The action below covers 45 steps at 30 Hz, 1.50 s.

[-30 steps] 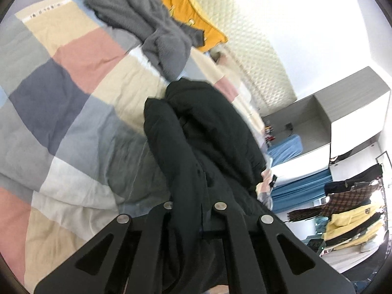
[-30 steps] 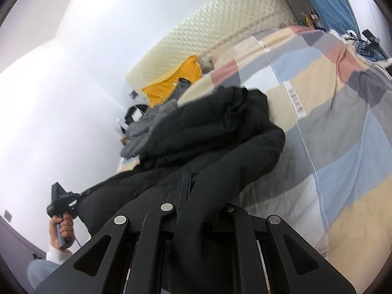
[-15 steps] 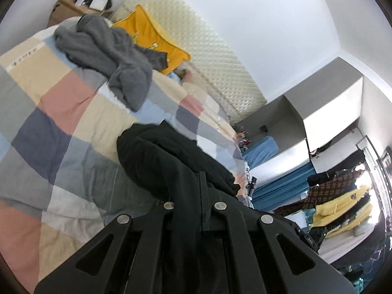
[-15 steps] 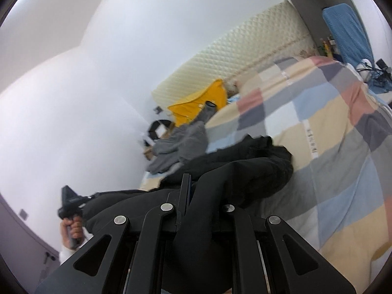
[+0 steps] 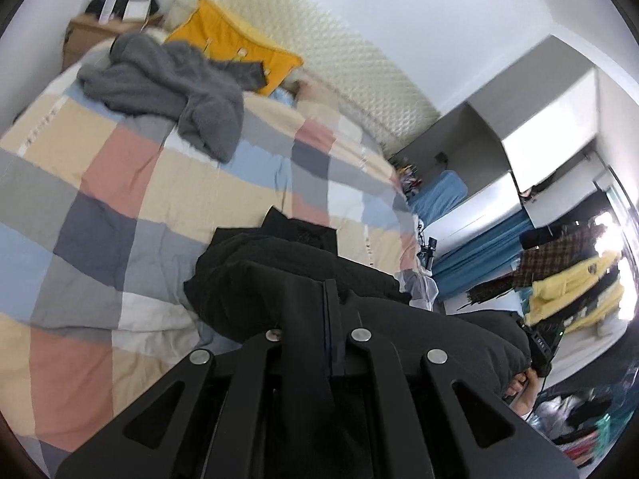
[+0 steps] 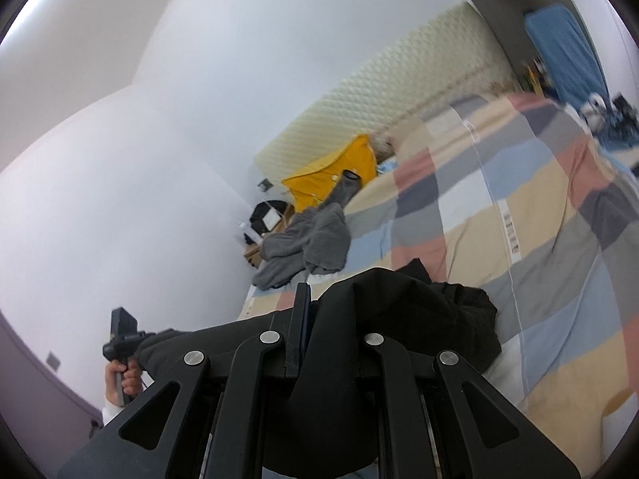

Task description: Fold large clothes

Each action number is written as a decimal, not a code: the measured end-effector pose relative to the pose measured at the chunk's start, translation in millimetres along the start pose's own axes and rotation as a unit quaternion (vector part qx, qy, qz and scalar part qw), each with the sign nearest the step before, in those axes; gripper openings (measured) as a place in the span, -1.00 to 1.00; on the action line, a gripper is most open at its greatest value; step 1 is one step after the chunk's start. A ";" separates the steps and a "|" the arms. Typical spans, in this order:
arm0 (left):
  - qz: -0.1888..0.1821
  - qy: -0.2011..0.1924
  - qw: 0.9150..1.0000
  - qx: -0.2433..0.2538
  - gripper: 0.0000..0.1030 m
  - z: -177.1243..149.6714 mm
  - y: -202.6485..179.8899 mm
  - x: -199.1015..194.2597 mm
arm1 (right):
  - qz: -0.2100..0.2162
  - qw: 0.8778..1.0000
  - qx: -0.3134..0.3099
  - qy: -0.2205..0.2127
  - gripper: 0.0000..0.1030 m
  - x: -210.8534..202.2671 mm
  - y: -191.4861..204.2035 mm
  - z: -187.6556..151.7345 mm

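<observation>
A large black coat (image 5: 279, 267) hangs between both grippers above the checked quilt (image 5: 120, 183). My left gripper (image 5: 329, 311) is shut on one edge of the coat, whose fabric drapes over its fingers. In the right wrist view my right gripper (image 6: 305, 319) is shut on another edge of the black coat (image 6: 419, 319). The lower part of the coat still bunches on the bed. At the lower left of the right wrist view a hand holds the other gripper (image 6: 122, 339), with the coat stretching to it.
A crumpled grey garment (image 5: 171, 88) and a yellow pillow (image 5: 231, 40) lie near the quilted headboard (image 5: 351, 72). A bedside table (image 5: 92, 36) stands in the far corner. Clothes on a rack (image 5: 567, 279) hang at the right, beyond the bed.
Both grippers have risen with the black coat; most of it has lifted off the quilt and more of the bed and headboard shows now.
</observation>
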<state>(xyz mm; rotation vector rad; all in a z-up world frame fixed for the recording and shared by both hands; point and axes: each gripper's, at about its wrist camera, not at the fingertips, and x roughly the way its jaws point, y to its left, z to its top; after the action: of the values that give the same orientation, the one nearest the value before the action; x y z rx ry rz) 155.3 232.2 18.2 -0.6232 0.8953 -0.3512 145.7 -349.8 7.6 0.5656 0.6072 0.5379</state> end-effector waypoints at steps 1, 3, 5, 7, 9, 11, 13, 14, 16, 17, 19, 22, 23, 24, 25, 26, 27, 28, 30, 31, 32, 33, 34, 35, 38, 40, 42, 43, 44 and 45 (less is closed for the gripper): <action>0.001 0.007 1.000 -0.012 -0.93 7.5 5.0 10.0 | -0.005 1.000 0.011 0.003 -0.83 11.9 -9.5 6.7; 0.004 0.016 0.999 -0.030 -0.92 22.9 12.1 28.8 | -0.016 0.999 0.038 0.007 -0.83 35.7 -30.1 19.6; 0.007 0.023 0.998 -0.060 -0.92 38.2 24.7 50.5 | -0.030 0.997 0.067 0.012 -0.83 53.4 -47.7 30.4; 0.017 0.034 0.996 -0.078 -0.92 53.1 31.2 73.0 | -0.047 0.994 0.093 0.017 -0.83 78.5 -70.4 42.4; 0.029 0.042 0.995 -0.091 -0.89 70.2 39.3 98.6 | -0.058 0.990 0.130 0.015 -0.83 103.8 -96.2 51.5; 0.048 0.051 0.993 -0.099 -0.88 86.6 47.5 126.1 | -0.077 0.985 0.153 0.018 -0.83 126.7 -115.7 56.6; 0.062 0.057 0.991 -0.103 -0.86 99.6 52.9 149.7 | -0.096 0.979 0.180 0.019 -0.83 152.3 -139.9 57.1; 0.072 0.059 0.990 -0.104 -0.85 105.9 57.0 163.9 | -0.106 0.976 0.188 0.023 -0.83 162.9 -148.9 56.4; 0.095 0.066 0.988 -0.105 -0.85 113.6 64.7 185.8 | -0.127 0.968 0.213 0.033 -0.83 186.8 -169.4 52.3; 0.106 0.071 0.986 -0.107 -0.85 115.8 68.7 195.0 | -0.138 0.966 0.215 0.040 -0.83 197.4 -177.0 50.8; 0.130 0.080 0.982 -0.114 -0.85 118.1 78.9 217.1 | -0.153 0.961 0.224 0.050 -0.83 218.6 -195.0 47.9; 0.157 0.092 0.977 -0.111 -0.84 118.7 92.7 247.8 | -0.170 0.953 0.244 0.065 -0.84 241.0 -217.6 37.9; 0.169 0.099 0.975 -0.105 -0.84 117.5 96.1 258.0 | -0.180 0.949 0.247 0.073 -0.84 249.5 -224.9 33.2; 0.177 0.105 0.973 -0.104 -0.84 116.3 99.0 266.5 | -0.189 0.947 0.247 0.080 -0.84 256.2 -230.2 29.1; 0.181 0.109 0.972 -0.104 -0.84 117.2 100.0 273.3 | -0.193 0.946 0.247 0.082 -0.84 260.5 -233.2 26.8; 0.187 0.115 0.970 -0.103 -0.84 116.2 103.9 282.1 | -0.196 0.945 0.246 0.086 -0.85 265.5 -236.8 24.2; 0.190 0.120 0.969 -0.102 -0.84 117.3 106.0 289.6 | -0.197 0.944 0.248 0.088 -0.85 268.6 -241.5 20.8; 0.192 0.124 0.968 -0.100 -0.84 116.7 108.9 296.7 | -0.195 0.942 0.257 0.089 -0.85 272.5 -248.9 16.2; 0.190 0.136 0.967 -0.097 -0.84 115.4 114.2 307.1 | -0.186 0.939 0.275 0.091 -0.85 275.4 -259.4 9.6; 0.186 0.143 0.967 -0.099 -0.84 114.2 117.6 311.0 | -0.177 0.939 0.281 0.091 -0.85 275.3 -261.9 8.2; 0.180 0.148 0.967 -0.102 -0.84 113.2 120.7 313.5 | -0.171 0.940 0.283 0.090 -0.85 275.3 -265.0 6.9; 0.176 0.149 0.967 -0.109 -0.84 112.1 122.4 313.6 | -0.164 0.940 0.284 0.092 -0.85 274.2 -268.0 5.7; 0.173 0.151 0.966 -0.116 -0.84 111.4 123.3 313.5 | -0.159 0.940 0.288 0.092 -0.85 273.5 -269.0 5.1; 0.172 0.154 0.965 -0.121 -0.84 111.3 123.0 313.3 | -0.155 0.939 0.294 0.091 -0.84 271.7 -268.9 4.5; 0.164 0.158 0.965 -0.128 -0.83 113.0 121.7 309.2 | -0.135 0.939 0.305 0.083 -0.66 266.0 -267.3 3.9; 0.156 0.169 0.964 -0.134 -0.80 113.2 122.1 306.1 | -0.112 0.941 0.310 0.072 -0.55 260.3 -266.3 4.9; 0.156 0.183 0.960 -0.146 -0.74 112.7 121.7 305.2 | -0.100 0.948 0.292 0.073 -0.45 254.5 -261.2 9.1; 0.151 0.187 0.958 -0.156 -0.70 112.0 121.0 301.8 | -0.098 0.951 0.284 0.076 -0.27 253.5 -258.7 10.9; 0.143 0.190 0.958 -0.161 -0.57 112.4 119.6 297.4 | -0.095 0.955 0.272 0.077 -0.03 249.7 -254.6 13.6; 0.132 0.190 0.960 -0.160 -0.35 114.3 116.3 290.7 | -0.094 0.957 0.262 0.076 0.11 245.4 -250.7 16.2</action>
<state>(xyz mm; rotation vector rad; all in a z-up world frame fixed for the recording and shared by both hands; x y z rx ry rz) 421.6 208.6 -180.8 -0.7344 1.4055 -0.0830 401.6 -385.1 -230.4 0.9611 0.9500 0.2353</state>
